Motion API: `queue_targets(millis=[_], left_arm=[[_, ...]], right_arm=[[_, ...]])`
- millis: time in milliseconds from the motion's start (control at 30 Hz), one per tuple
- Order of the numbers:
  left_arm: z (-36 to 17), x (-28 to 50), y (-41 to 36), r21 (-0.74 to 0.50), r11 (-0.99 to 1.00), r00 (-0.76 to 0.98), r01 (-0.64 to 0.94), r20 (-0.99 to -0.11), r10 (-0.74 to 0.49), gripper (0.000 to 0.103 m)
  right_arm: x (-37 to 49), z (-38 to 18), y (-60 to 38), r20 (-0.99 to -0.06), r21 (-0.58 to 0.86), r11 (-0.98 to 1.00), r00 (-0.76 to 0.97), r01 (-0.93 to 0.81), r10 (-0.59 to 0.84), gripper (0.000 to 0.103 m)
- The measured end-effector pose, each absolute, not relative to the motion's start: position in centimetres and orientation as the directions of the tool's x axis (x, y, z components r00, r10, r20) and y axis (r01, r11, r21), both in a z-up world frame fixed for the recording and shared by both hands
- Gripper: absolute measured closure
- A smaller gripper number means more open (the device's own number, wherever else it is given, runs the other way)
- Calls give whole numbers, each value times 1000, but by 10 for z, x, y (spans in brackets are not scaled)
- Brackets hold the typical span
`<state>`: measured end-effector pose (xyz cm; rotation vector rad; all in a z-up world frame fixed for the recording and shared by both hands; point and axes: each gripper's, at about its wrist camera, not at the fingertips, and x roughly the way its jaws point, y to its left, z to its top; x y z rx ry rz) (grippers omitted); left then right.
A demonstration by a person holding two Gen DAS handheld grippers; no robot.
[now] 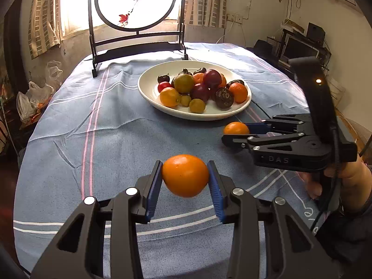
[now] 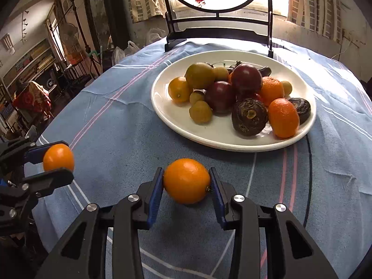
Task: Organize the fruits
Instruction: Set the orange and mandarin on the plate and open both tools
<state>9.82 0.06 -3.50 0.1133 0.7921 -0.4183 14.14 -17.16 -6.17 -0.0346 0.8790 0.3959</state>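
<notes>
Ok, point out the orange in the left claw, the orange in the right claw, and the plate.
Left orange point(image 1: 185, 175): left wrist view, middle of its skin.
Right orange point(image 2: 186, 181): right wrist view, middle of its skin.
Plate point(image 2: 209, 137): right wrist view, bare near rim.

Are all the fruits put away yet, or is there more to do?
Almost! The white plate already holds a pile of oranges, plums and other fruits. The left gripper is squeezing one orange, and the right gripper is squeezing another orange, both short of the plate. Probably only those two are left; no other loose fruit shows on the blue tablecloth.
</notes>
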Motion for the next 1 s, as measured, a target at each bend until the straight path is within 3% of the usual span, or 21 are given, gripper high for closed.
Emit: queue_targets(millis=[200,367,667,833,900,1000], left_arm=[[-27,113,-4,-80,905,634,417,-688,-353,65],[-6,157,-19,-92,905,648,416,-668,-366,65],[-6,280,-47,-188,917,606,351,-702,-375,65],[-20,311,-54,-210,924,581,321,-726,-367,65],[-21,314,-52,-227,923,581,310,-723,-373,58],[-12,303,-44,-242,924,615,296,-692,-378,41]], right_arm=[[123,-18,-228,-638,168,947,702,-275,317,64],[156,17,-271,-577,175,967,777,-185,253,64],[261,-7,-276,-621,238,965,747,-109,237,64],[288,-21,-267,-650,236,966,722,-105,237,63],[288,-20,-264,-640,214,972,737,-101,217,51],[276,-12,-265,-621,230,967,748,-110,233,50]])
